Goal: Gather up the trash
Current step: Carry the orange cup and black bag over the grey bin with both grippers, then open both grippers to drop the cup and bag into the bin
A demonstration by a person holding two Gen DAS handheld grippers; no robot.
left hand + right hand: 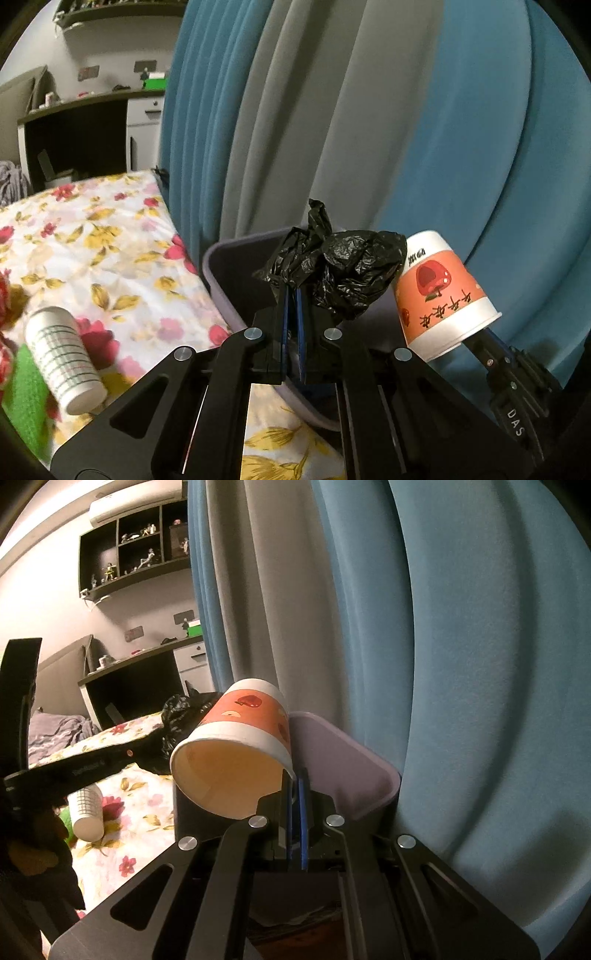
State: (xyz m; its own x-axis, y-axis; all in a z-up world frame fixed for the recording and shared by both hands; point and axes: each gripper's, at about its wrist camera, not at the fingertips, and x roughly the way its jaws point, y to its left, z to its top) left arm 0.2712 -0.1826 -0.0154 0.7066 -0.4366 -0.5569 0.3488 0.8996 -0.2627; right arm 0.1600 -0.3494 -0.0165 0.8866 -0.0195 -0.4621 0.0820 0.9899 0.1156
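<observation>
Your left gripper (291, 295) has its jaws pinched on a crumpled black plastic bag (332, 269), which bunches up above the fingertips and hangs over the open mouth of the grey-lilac trash bin (221, 258). Your right gripper (294, 779) has its jaws pressed together on the rim of an orange-and-white paper cup (240, 746) printed with red apples; the cup is tilted, its open mouth facing back toward the right wrist camera, and it sits above the near edge of the same bin. In the left wrist view the cup appears upside down just beside the bag, the two touching or nearly so.

The bin stands against the bed (110, 240), which has a floral sheet, with blue and grey curtains (443, 129) behind it. Another paper cup (62, 354), white with thin green lines, lies on its side on the sheet, well apart from the bin, beside a green object (26, 387) you cannot make out clearly.
</observation>
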